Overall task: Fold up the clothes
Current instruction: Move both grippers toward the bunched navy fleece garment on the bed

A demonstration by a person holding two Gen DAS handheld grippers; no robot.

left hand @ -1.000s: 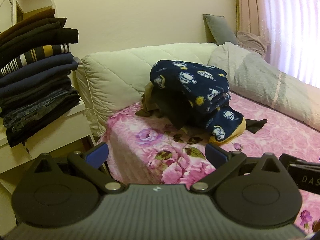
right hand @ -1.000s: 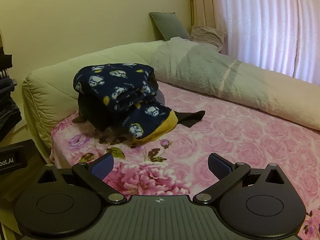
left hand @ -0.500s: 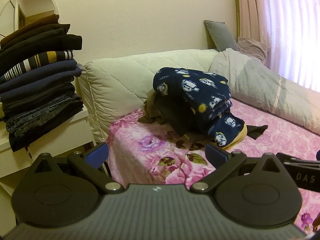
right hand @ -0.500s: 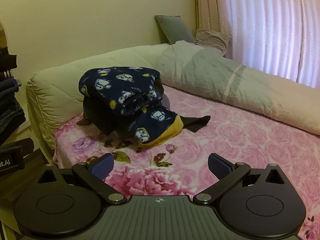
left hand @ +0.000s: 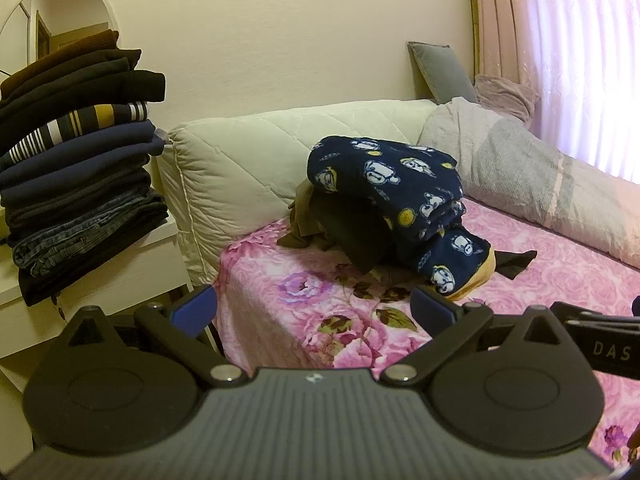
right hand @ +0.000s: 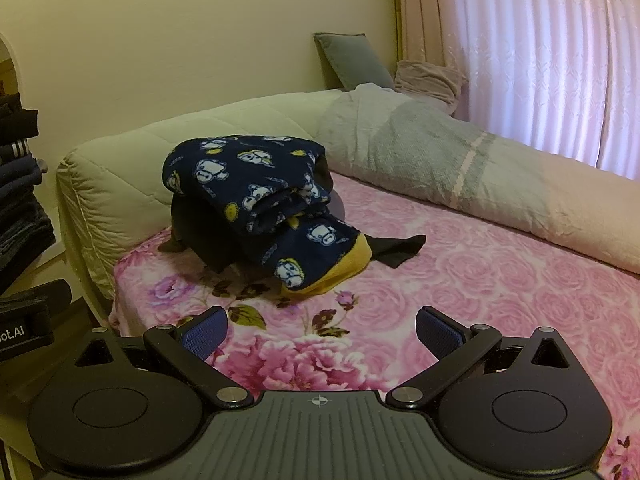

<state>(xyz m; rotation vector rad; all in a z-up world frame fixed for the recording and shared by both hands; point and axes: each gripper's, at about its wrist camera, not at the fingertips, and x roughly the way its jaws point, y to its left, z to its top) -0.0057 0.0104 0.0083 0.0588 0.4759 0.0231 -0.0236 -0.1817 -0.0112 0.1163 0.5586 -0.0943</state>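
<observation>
Both tools, left tool [left hand: 314,308] and right tool [right hand: 322,326], gape wide, empty, facing heaped clothes [right hand: 256,208] beside perhaps a duvet [right hand: 460,168].

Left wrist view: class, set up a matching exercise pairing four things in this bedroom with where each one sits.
Things:
1. navy cartoon-print garment
2. stack of folded clothes
3. grey cushion
4. left gripper

Places:
A. on the white shelf at left
B. propped against the wall by the curtain
C. atop the heap on the pink floral bedspread
D. open, over the bed's near corner

Pairs: 1-C, 2-A, 3-B, 4-D
</observation>
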